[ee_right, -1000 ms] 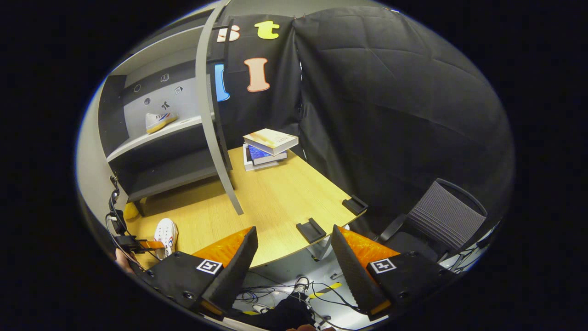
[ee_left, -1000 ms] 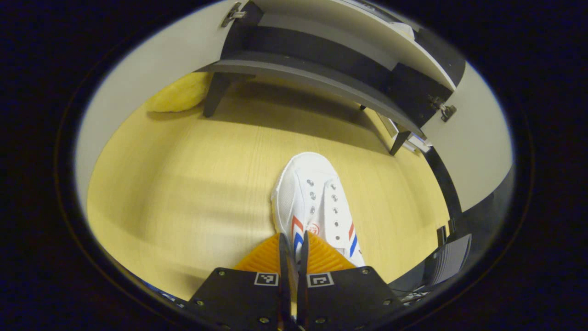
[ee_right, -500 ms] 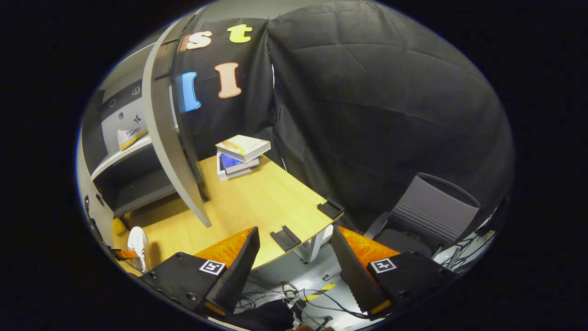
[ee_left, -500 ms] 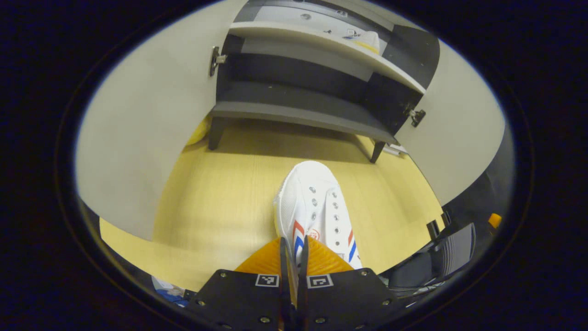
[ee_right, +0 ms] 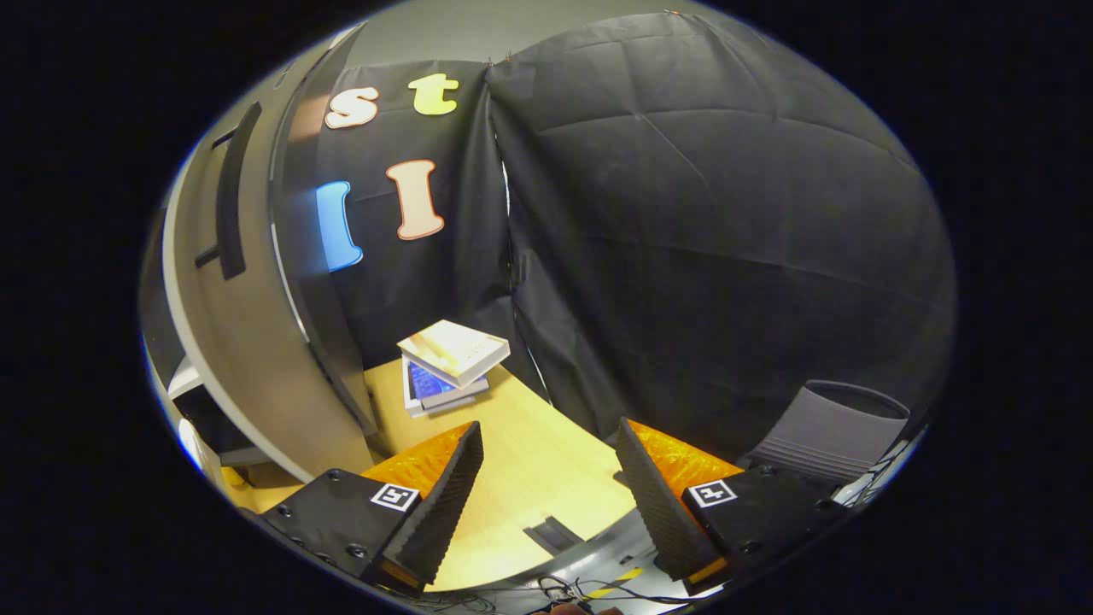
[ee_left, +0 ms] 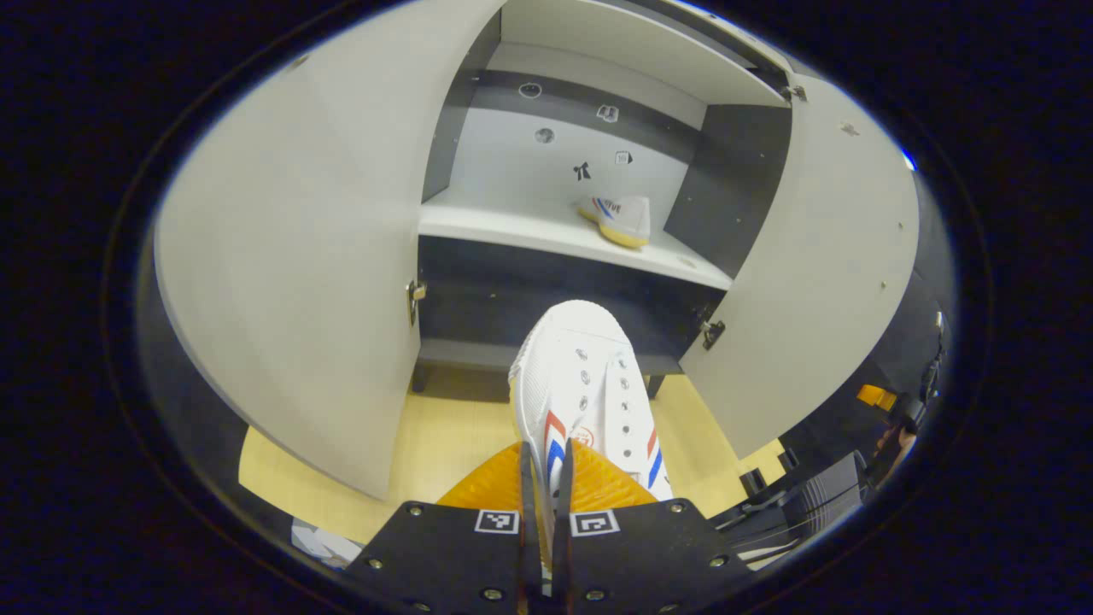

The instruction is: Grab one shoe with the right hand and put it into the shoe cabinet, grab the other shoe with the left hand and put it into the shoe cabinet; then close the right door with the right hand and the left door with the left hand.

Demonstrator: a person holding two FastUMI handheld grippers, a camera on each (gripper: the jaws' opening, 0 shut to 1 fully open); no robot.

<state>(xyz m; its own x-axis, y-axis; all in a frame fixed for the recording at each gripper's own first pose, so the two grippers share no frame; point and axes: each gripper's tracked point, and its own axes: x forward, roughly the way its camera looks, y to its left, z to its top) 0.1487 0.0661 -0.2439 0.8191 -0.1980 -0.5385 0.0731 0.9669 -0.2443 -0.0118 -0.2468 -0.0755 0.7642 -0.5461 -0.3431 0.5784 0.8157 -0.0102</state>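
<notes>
Now the second shoe (ee_left: pixel 585 384), pinched at its heel by the left gripper (ee_left: pixel 544 478), is raised from the table (ee_left: pixel 444 444) to face the open shoe cabinet (ee_left: pixel 555 179), where it was lower a second ago. Its mate (ee_left: pixel 622 219) is seen resting on the upper shelf (ee_left: pixel 512 231). The right gripper (ee_right: pixel 546 495) is held spread and empty beside the right door (ee_right: pixel 248 342). Placement is judged next.

We see both views strongly bent by the fisheye lens, straight edges bowing toward the rim. In the left gripper view the lighting is even and bright on the pale cabinet doors (ee_left: pixel 290 282), while the lower shelf recess sits in deep shadow. The right gripper view is dimmer, its dark cloth wall (ee_right: pixel 709 256) swallowing light, with soft blur at the edges.
</notes>
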